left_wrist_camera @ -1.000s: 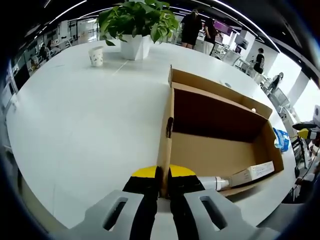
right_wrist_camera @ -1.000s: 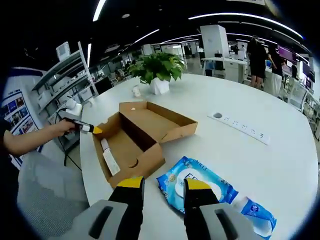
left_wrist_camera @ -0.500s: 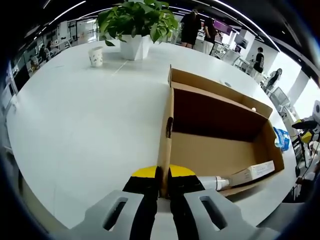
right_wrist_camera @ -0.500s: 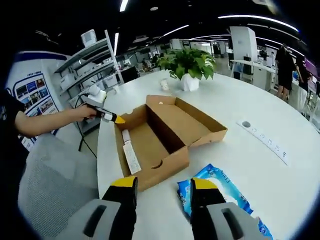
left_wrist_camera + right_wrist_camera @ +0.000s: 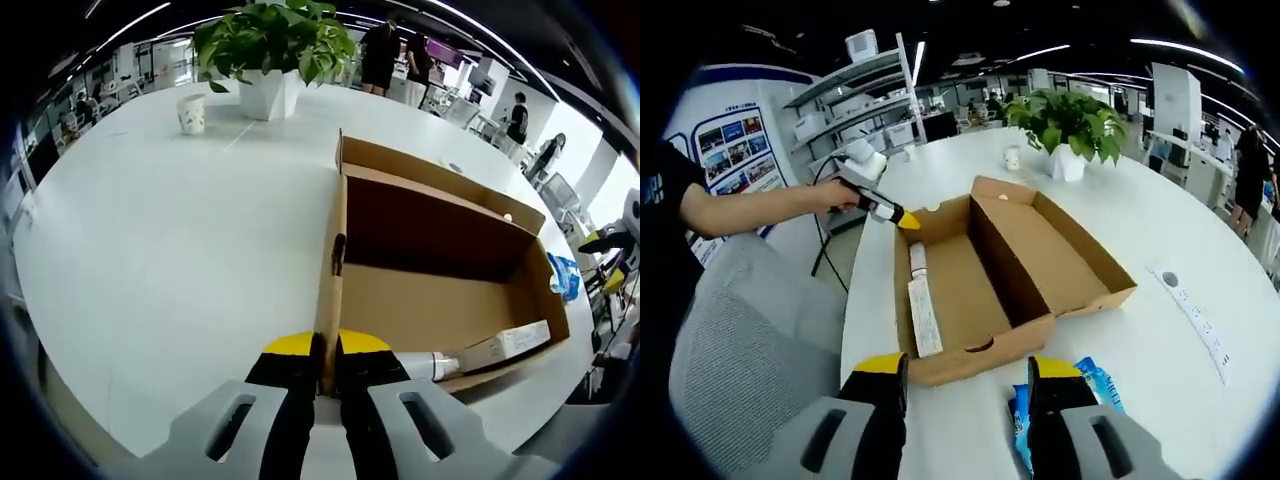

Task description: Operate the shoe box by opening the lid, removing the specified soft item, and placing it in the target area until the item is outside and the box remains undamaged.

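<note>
On the white round table [image 5: 150,230] lies the open shoe box [image 5: 990,290]. At its near wall the left gripper [image 5: 324,372] has its jaws closed on the cardboard edge. The right gripper [image 5: 966,372] hangs with jaws apart above the box's end, and the blue soft pack [image 5: 1095,385] rests on the table just beside the box.

- The left gripper [image 5: 325,385] has two black jaws with yellow tips, set on a pale grey body with a slotted hole on each side.
- The right gripper [image 5: 967,400] is built the same: black jaws, yellow caps, grey moulded shoulders with oval slots.
- The person wears a dark short sleeve [image 5: 662,190] with a small light print on it.
- The trousers [image 5: 735,340] are grey and finely textured.
</note>
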Action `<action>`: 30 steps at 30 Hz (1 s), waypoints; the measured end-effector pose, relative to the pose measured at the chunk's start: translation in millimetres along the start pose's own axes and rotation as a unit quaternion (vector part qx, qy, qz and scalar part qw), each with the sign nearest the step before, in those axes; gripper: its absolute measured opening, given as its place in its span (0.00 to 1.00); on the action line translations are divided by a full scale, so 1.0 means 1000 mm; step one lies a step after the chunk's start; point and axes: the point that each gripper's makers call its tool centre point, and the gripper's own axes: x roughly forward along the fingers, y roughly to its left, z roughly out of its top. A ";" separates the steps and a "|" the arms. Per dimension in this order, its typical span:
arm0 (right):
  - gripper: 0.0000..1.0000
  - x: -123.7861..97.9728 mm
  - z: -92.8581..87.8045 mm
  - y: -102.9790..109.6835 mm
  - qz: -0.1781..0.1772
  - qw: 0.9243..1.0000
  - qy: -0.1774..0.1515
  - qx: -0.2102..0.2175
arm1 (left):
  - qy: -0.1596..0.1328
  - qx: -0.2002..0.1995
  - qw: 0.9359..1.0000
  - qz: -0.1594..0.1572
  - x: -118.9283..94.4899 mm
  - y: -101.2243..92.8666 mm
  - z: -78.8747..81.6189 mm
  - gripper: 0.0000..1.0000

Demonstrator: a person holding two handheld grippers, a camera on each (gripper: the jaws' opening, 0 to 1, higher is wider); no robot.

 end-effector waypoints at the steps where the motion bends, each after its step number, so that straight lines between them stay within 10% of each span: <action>1: 0.46 0.001 0.000 0.000 0.001 1.000 0.002 -0.002 | 0.000 0.000 1.000 0.000 0.000 0.000 0.000 0.04; 30: 0.46 0.078 0.005 0.019 0.058 0.991 0.085 -0.090 | 0.004 0.008 1.000 0.002 0.001 0.001 0.001 0.04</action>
